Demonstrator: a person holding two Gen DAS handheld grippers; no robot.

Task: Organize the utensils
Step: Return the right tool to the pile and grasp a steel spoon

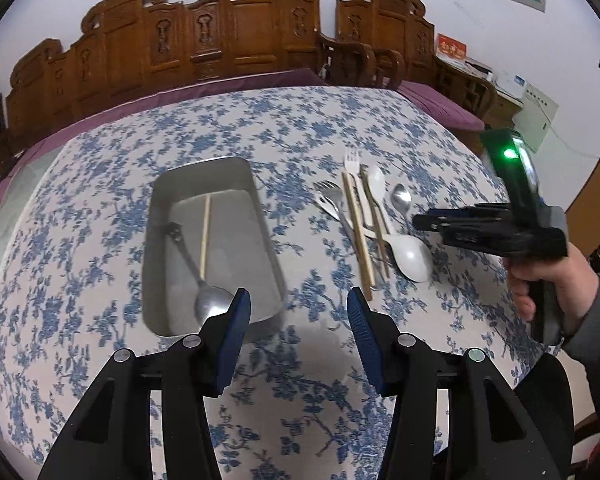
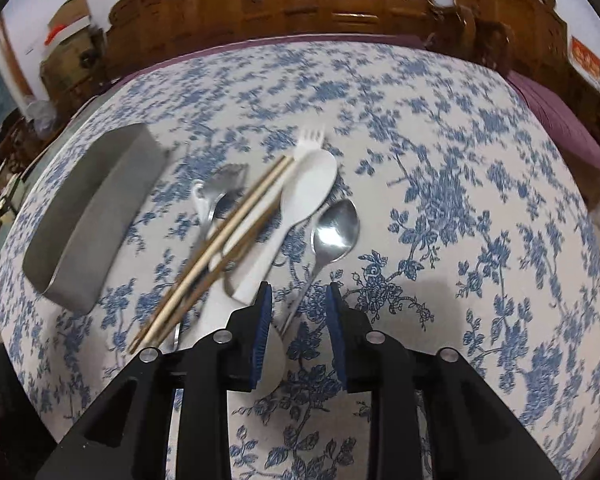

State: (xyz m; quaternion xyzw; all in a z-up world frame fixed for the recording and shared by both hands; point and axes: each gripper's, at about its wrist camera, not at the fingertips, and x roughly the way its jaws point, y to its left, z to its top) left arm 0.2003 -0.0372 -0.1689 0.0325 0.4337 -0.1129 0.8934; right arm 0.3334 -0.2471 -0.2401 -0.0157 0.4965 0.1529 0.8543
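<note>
Hovering over the bench (image 1: 100, 184) with its blue-flowered white cloth, I hold both tools apart from everything. From my left camera, the grey rectangular metal tray (image 1: 268, 240) lies at eleven o'clock from my left gripper (image 1: 299, 300). Inside it a long steel spoon (image 1: 204, 288) rests with its bowl toward me, and a single pale wooden chopstick (image 1: 205, 236) lies just beside it. My left fingers (image 1: 236, 320) stand spread with nothing between them, above the tray's near right corner.

Toward one o'clock sits the loose pile: a metal fork (image 1: 330, 196), two wooden chopsticks (image 1: 358, 232), a white plastic fork (image 1: 352, 160), a white plastic spoon (image 1: 410, 256) and a small steel spoon (image 1: 400, 196), overlapping or just beside one another.

At three o'clock my right hand (image 1: 548, 280) grips the black handle of my right gripper (image 2: 299, 308). From its own camera the right fingers (image 2: 262, 320) stand partly apart, empty, over the small spoon's handle, with the white spoon's bowl under the left finger.
</note>
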